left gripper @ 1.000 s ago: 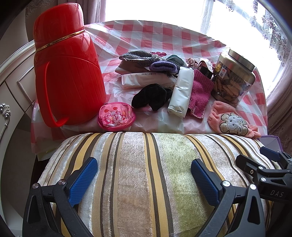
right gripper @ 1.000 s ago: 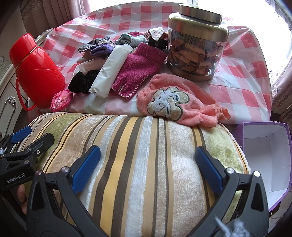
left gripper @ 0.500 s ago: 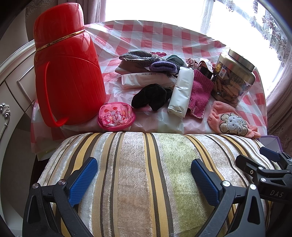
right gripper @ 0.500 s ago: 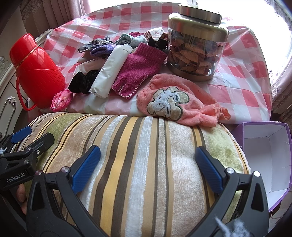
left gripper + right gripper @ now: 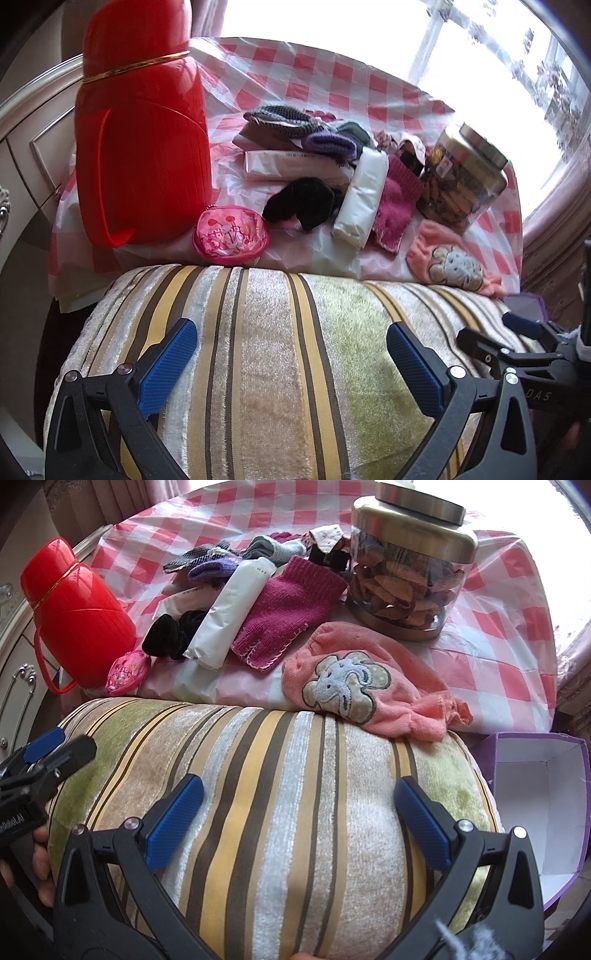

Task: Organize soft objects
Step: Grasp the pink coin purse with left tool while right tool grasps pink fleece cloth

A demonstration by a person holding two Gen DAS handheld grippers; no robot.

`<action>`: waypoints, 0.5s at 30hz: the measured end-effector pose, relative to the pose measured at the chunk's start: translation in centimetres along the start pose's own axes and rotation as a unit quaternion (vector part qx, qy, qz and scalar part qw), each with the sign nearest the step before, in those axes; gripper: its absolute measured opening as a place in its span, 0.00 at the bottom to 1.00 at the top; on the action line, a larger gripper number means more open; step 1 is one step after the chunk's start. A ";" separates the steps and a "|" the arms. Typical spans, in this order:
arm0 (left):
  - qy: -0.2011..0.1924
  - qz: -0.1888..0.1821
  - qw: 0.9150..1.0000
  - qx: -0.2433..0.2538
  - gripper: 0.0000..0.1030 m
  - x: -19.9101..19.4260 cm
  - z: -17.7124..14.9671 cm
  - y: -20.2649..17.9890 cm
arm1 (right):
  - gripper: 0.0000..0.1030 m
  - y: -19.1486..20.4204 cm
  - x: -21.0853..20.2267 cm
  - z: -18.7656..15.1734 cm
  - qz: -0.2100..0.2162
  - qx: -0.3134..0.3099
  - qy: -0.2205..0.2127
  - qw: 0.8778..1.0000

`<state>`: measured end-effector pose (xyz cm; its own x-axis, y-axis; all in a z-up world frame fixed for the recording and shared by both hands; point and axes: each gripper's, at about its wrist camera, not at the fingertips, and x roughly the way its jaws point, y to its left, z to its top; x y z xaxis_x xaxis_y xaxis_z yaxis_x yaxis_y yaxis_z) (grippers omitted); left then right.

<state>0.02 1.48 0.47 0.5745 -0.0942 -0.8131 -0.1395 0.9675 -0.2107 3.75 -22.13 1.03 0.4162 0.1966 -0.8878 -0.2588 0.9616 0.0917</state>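
Note:
A striped velvet cushion [image 5: 288, 350] [image 5: 280, 797] lies in front of the checked table. My left gripper [image 5: 291, 363] and my right gripper [image 5: 299, 812] are both wide open, with the jaws on either side of it. On the table lie a pink elephant cloth [image 5: 354, 690], a magenta knit glove [image 5: 291, 609], a black scrunchie [image 5: 303, 205], a pink coin purse [image 5: 231, 236], a purple knit piece [image 5: 328, 142] and other small fabrics.
A tall red thermos [image 5: 140, 129] stands at the table's left. A glass jar with a metal lid [image 5: 406, 561] stands at the right. White packets [image 5: 364, 199] lie among the fabrics. An open purple box [image 5: 543, 797] sits right of the cushion.
Both views have shifted slightly. The left view has tilted, and the right view sits a little closer over the cushion. The jaws remain wide open.

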 end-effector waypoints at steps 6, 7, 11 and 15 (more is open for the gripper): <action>-0.010 0.021 1.000 -0.019 1.00 -0.3 2.0 0.7 | 1.00 -0.8 -0.2 0.3 0.038 -0.010 -0.001 0.999; -0.007 0.025 0.999 -0.020 1.00 -0.1 2.4 1.0 | 1.00 -1.0 -0.2 0.5 0.044 -0.015 0.001 0.999; 0.017 0.022 0.999 -0.032 1.00 1.5 3.9 1.9 | 1.00 -2.2 -0.2 1.5 0.038 -0.016 0.003 0.999; 0.038 0.036 0.998 -0.029 1.00 3.1 5.4 2.4 | 1.00 -4.1 0.7 3.0 0.033 0.008 0.013 0.999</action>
<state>5.85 4.73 0.38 0.4990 -0.0436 -0.8655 -0.2263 0.9575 -0.1787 7.69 -25.38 1.38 0.3755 0.2544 -0.8912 -0.2709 0.9497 0.1570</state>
